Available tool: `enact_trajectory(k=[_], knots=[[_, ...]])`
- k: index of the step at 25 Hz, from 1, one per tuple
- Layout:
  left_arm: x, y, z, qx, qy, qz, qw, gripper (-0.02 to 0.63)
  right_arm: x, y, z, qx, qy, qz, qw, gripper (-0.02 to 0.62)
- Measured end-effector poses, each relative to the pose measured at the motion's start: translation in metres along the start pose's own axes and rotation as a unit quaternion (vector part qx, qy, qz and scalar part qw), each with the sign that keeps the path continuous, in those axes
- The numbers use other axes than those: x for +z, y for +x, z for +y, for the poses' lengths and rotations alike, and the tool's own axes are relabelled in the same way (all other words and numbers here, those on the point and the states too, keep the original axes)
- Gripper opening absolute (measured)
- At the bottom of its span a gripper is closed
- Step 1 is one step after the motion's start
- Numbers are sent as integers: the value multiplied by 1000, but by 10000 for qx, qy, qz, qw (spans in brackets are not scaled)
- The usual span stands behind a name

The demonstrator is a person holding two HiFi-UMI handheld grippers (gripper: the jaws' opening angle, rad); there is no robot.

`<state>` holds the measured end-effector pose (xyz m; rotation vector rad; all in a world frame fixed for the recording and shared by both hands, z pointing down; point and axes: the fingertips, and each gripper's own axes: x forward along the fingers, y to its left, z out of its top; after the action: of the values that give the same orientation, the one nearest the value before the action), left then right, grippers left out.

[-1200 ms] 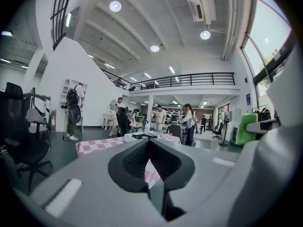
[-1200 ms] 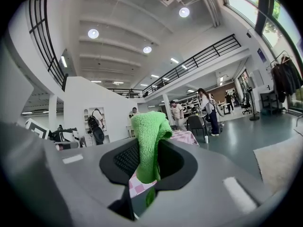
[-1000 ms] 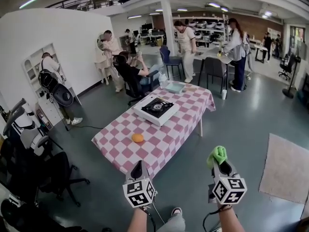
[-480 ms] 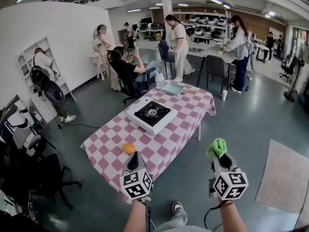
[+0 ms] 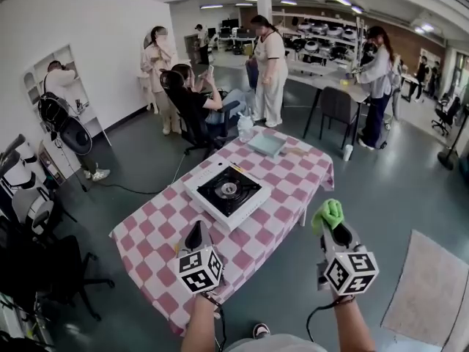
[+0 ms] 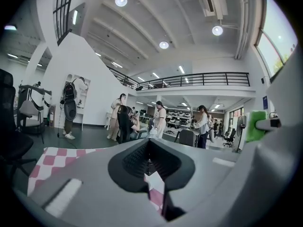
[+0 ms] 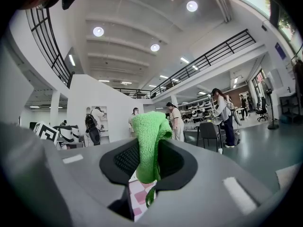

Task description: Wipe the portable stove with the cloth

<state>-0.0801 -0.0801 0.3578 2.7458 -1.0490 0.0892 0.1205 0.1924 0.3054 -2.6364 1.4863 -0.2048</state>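
Grey-floored open workshop, with several people standing and sitting across the upper half of the head view. At the centre stands a table [image 5: 282, 196] under a pink-and-white checked cover. On it, near the middle, lies the portable stove [image 5: 225, 193], with a pale blue tray [image 5: 265, 144] beyond it toward the top of the frame. At lower centre the left gripper [image 5: 195, 235] hangs over the table's near edge, its jaws drawn together with nothing between them. At lower right the right gripper [image 5: 332, 228] is over bare floor beside the table, jaws clamped on the green cloth [image 5: 327, 213], which sticks up past the tips, well apart from the stove
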Motion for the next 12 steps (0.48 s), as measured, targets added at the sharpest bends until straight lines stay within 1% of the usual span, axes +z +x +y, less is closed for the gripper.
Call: enact_trajectory(k=[6, 12], knots=[[-6, 36, 13, 169, 36, 135, 9998, 2, -8, 55, -12, 95, 80, 146, 9998, 91], [-14, 61, 30, 512, -7, 264, 9983, 1, -23, 107, -27, 275, 185, 391, 9987, 91]])
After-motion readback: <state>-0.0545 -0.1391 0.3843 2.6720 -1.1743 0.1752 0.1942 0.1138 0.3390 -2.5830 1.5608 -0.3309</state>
